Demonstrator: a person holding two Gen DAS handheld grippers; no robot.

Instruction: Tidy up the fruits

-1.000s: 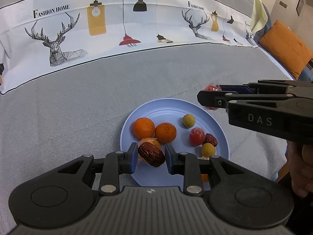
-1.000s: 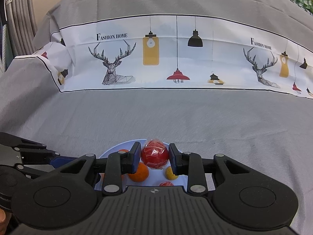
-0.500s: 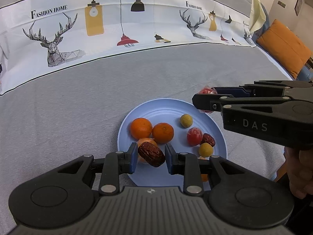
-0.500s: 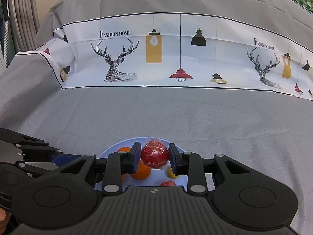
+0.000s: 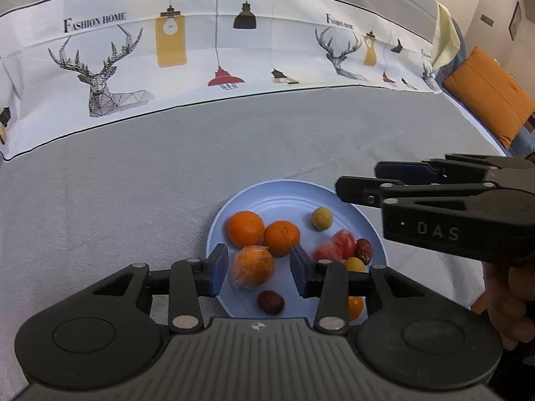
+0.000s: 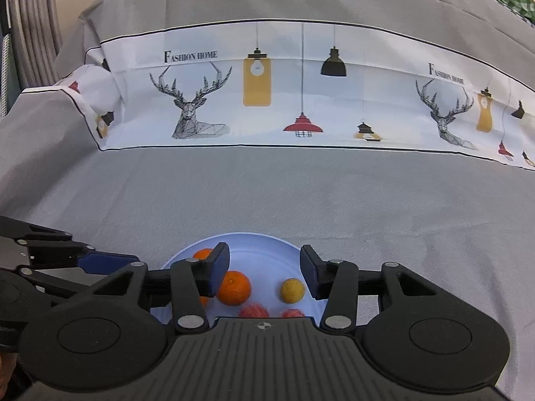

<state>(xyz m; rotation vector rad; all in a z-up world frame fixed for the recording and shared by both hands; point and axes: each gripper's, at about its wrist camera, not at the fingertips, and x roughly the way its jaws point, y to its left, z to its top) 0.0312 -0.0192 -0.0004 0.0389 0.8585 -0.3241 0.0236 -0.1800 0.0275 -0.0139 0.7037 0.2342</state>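
A light blue plate (image 5: 277, 197) on the grey cloth holds several fruits: oranges (image 5: 245, 228), a wrapped orange (image 5: 253, 266), a dark red date (image 5: 270, 301), red wrapped fruits (image 5: 343, 243) and small yellow ones (image 5: 322, 219). My left gripper (image 5: 259, 270) is open and empty above the plate's near side, with the date lying below it. My right gripper (image 6: 264, 272) is open and empty above the plate (image 6: 264, 245); it also shows from the side in the left wrist view (image 5: 357, 188).
A white printed cloth band (image 5: 200, 56) with deer and lamps runs along the back of the table. An orange cushion (image 5: 488, 95) lies at the far right. A grey radiator-like rack (image 6: 30, 30) stands at the far left.
Both grippers have opened. The date dropped from the left gripper onto the plate, and the red wrapped fruit dropped from the right gripper onto the plate.
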